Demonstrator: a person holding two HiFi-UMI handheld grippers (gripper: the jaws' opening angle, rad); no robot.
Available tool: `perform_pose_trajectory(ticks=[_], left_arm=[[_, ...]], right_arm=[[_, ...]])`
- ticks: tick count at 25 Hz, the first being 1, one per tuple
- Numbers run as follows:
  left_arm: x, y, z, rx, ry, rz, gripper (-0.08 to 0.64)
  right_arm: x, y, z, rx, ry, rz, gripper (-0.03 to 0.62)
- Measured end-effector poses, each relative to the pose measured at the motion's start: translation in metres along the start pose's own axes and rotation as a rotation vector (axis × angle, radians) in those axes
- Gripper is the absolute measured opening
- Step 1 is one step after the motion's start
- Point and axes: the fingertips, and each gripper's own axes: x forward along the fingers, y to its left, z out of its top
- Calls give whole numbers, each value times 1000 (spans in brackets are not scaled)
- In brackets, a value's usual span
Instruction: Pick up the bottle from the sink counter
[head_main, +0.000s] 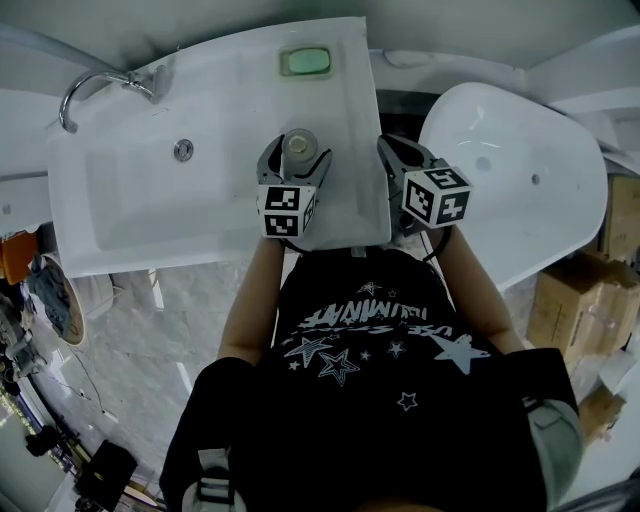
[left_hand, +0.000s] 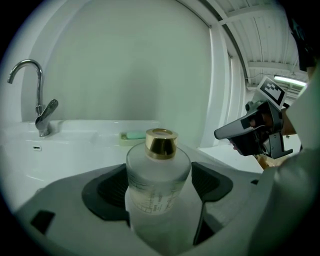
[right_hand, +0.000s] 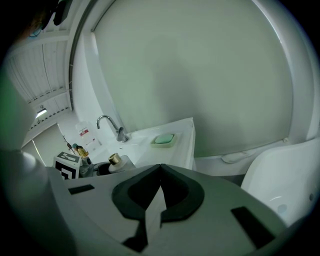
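Observation:
A frosted bottle (head_main: 299, 143) with a gold cap sits between the jaws of my left gripper (head_main: 297, 156), above the right part of the white sink counter (head_main: 345, 100). In the left gripper view the bottle (left_hand: 157, 185) stands upright and the dark pads (left_hand: 111, 189) press both its sides. I cannot tell whether its base touches the counter. My right gripper (head_main: 388, 148) hangs shut and empty just past the counter's right edge. Its jaws (right_hand: 160, 167) meet with nothing between them, and the bottle (right_hand: 118, 161) shows to their left.
The basin (head_main: 140, 190) with a chrome faucet (head_main: 95, 85) fills the counter's left. A green soap dish (head_main: 306, 62) lies at the counter's back. A white bathtub (head_main: 520, 170) stands right of the counter, with cardboard boxes (head_main: 580, 300) beyond it.

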Motion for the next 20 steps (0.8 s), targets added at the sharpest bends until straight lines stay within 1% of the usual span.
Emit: perform_pose_trajectory(ticks=[7,12,16,20], left_arm=[[8,5,3,-9,-8,18,379],[13,6,2,-22,3,20,377],[15,6,1,-6,18,15,372],[15,5,0,16,36,27,360]], right_arm=[[-6,-5,-3,4,8,-16,6],[-10,-10,-2,2,5,-27,6],[-12,-11,-3,5,5,-31,6],[-15,-9,-5,5,3,-27,6]])
